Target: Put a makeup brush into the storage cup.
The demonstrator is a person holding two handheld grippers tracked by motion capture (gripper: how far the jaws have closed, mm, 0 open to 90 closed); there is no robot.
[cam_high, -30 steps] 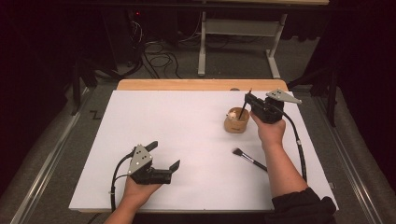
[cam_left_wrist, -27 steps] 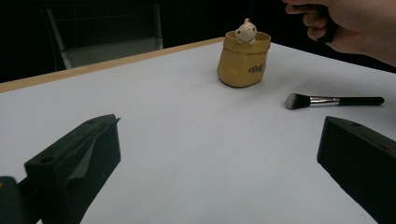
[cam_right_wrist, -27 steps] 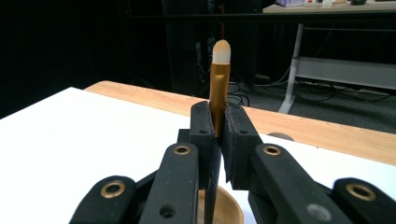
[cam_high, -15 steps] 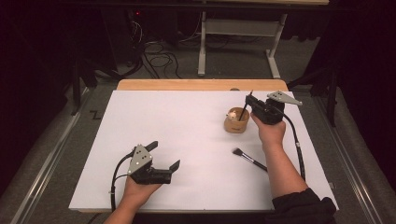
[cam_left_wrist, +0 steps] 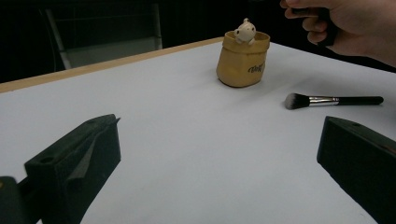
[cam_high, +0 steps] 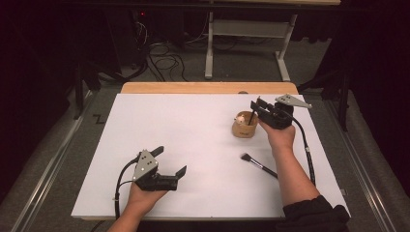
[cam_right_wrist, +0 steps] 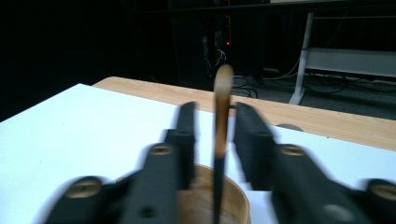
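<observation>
One brush potted, one left to go.
Your right gripper (cam_high: 255,107) jaws had just been opening, freeing the brush (cam_right_wrist: 220,140) standing in the cup (cam_high: 244,129); the second brush (cam_high: 258,164) lay at the cup's five o'clock, your left gripper (cam_high: 170,161) wide, empty.

left gripper (cam_high: 170,162): jaws wide apart, low | right gripper (cam_high: 256,107): jaws just parted (blurred), raised

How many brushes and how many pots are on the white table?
Brushes: 2, one lying flat and one standing in the pot
Pots: 1, the yellow pot
Total: 3
</observation>
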